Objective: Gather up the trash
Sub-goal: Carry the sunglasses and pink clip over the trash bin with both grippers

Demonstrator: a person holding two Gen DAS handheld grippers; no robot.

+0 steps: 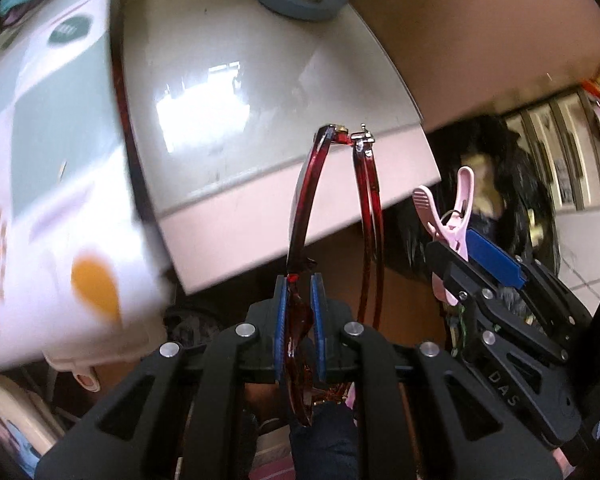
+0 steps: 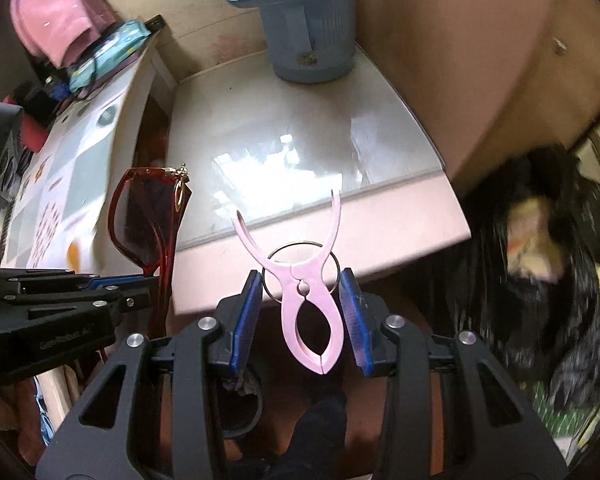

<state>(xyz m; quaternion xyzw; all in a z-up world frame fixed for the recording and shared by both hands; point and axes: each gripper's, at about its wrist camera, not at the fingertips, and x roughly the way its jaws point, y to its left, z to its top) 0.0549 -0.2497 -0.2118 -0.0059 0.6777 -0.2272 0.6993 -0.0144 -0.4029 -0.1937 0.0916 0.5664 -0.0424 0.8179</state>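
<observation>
Above the glossy table (image 2: 300,152), left fingers (image 1: 300,316) pinching red sunglasses (image 2: 140,220), right fingers (image 2: 302,312) clamping pink clip (image 2: 308,312), possibly a clothespin.

black bag (image 2: 540,280) blurred, blue basket (image 2: 300,20) cropped

Pink clothespin (image 2: 306,308) between right gripper (image 2: 300,316) jaws, red sunglasses (image 2: 140,216) left, blue basket (image 2: 308,40) beyond

Left gripper (image 1: 300,292) angled steeply downward, blue-padded fingers (image 1: 281,320) nearly closed, clamped on red sunglasses (image 1: 300,216); right gripper (image 2: 304,300) just beside it, likewise tilted steeply down, fingers (image 2: 246,316) partly spread, pressing a pink clothes peg (image 2: 308,312) between the pads.
</observation>
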